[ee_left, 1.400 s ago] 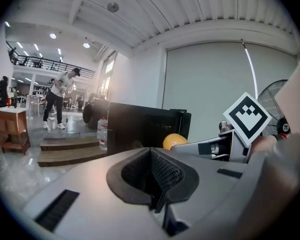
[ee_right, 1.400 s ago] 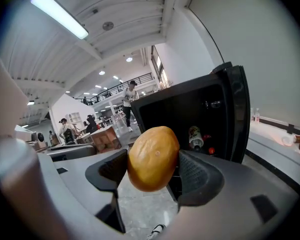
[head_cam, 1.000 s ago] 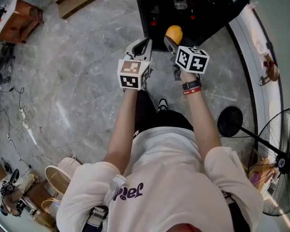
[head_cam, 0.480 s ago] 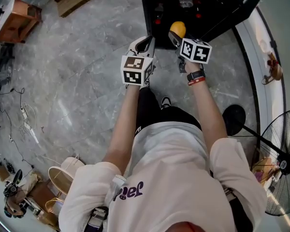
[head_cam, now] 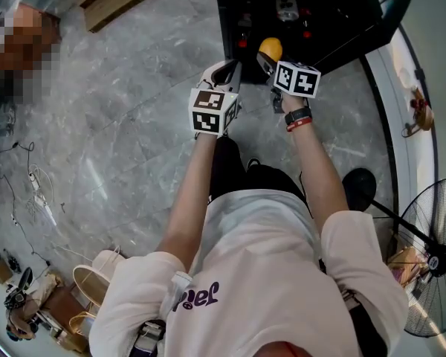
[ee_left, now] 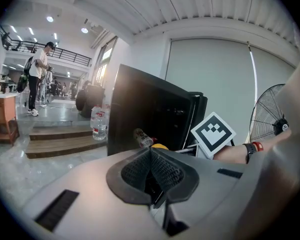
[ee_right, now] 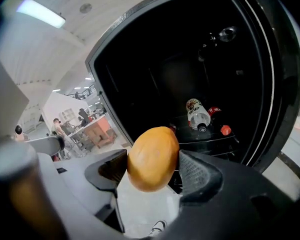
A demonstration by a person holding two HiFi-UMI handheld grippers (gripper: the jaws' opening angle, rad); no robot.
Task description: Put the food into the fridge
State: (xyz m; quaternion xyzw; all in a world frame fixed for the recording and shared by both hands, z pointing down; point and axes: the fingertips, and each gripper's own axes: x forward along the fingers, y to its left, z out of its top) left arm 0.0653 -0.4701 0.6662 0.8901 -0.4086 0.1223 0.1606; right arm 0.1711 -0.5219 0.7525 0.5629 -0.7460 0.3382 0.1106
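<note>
Grey marble floor (head_cam: 119,125), open black fridge (head_cam: 334,17) ahead. Right gripper (ee_right: 153,170) clamped on orange fruit (ee_right: 152,154); left gripper (ee_left: 151,171) pressed shut, empty.

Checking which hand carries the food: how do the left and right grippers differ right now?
The left gripper is shut and empty; the right gripper is clamped on an orange fruit, jaws apart. In the head view the right gripper is at the fridge opening; the left gripper sits just outside its corner. Both point toward the fridge.
</note>
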